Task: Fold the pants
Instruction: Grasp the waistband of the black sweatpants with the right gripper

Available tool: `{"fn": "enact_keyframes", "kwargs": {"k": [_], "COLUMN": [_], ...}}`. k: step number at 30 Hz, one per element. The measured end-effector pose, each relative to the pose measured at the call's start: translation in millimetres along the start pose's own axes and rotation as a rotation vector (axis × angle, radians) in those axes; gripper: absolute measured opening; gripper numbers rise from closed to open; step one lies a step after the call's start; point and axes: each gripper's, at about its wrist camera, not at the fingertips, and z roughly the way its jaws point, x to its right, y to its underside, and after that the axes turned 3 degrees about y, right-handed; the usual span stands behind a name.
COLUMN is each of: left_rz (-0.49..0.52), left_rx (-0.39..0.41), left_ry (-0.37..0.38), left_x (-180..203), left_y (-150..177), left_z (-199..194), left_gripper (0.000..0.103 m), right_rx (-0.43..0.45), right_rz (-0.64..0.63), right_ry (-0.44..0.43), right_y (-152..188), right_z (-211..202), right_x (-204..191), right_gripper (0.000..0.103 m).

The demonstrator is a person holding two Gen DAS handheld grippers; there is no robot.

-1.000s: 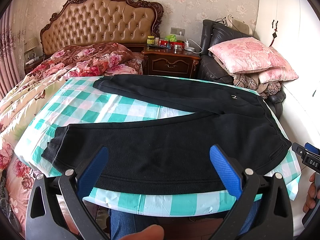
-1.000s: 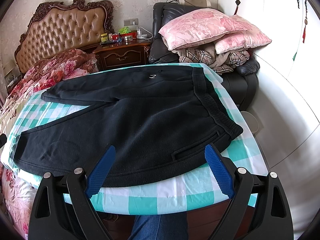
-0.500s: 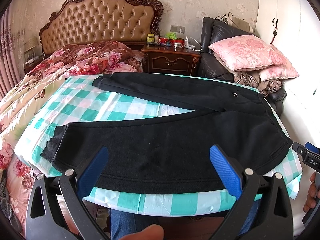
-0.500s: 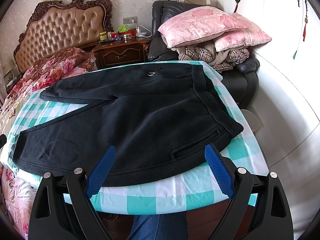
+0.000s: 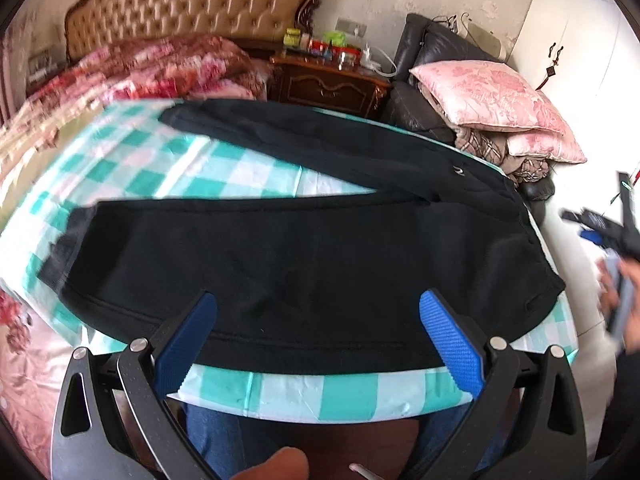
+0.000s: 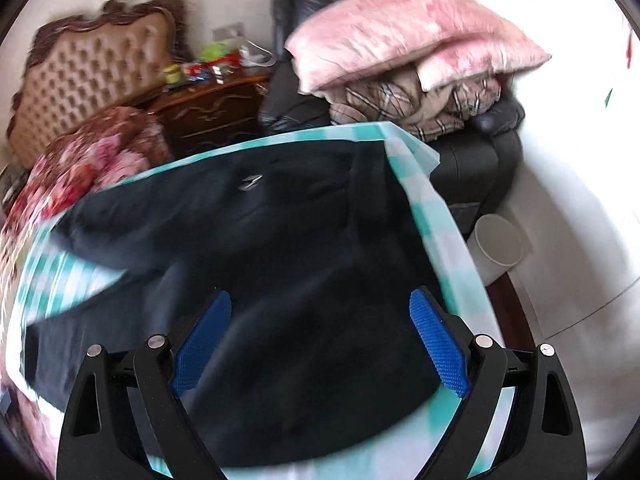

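The black pants (image 5: 304,256) lie flat on the checked cloth (image 5: 160,168), legs splayed, unfolded. The left gripper (image 5: 318,344) and right gripper (image 6: 320,344) hang wide open, holding nothing. A hurried pinch could drag the cloth along or bunch the fabric.

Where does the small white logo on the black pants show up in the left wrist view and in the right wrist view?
Left wrist: the logo sits right of centre in the upper half, on the far leg near the waistband.
Right wrist: the logo sits left of centre in the upper half, blurred.
Shared landmark: the pink pillow on the dark chair beyond the table.
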Motion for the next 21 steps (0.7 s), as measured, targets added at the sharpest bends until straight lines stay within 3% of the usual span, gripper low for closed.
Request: {"fn": "enact_keyframes", "kwargs": {"k": [5, 9, 14, 19, 21], "left_rz": [-0.051, -0.081, -0.105, -0.129, -0.138], "left_rx": [-0.043, -0.063, -0.087, -0.110, -0.112], "left_ry": [0.004, -0.031, -0.072, -0.108, -0.120], "left_x": [-13.8, -25.3, -36.0, -49.7, -55.9], "left_y": [-4.8, -10.4, -17.5, -21.6, -22.7], "left_z": [15.0, 25.9, 39.8, 54.2, 57.9], "left_gripper": [0.101, 0.101, 0.101, 0.101, 0.101], "right_rx": [-0.102, -0.176, -0.255, -0.297, -0.301], "right_rz": [0.051, 0.036, 0.045, 0.015, 0.002], "right_ry": [-0.001, 0.017, 0.018, 0.016, -0.003], "right_y": [-86.9, -133.7, -168.1, -174.2, -171.9], "right_z": [84.9, 146.3, 210.8, 252.0, 259.7], "right_x": [33.6, 45.2, 54.0, 54.2, 52.1], "right_gripper": [0.088, 0.088, 0.088, 0.086, 0.063]}}
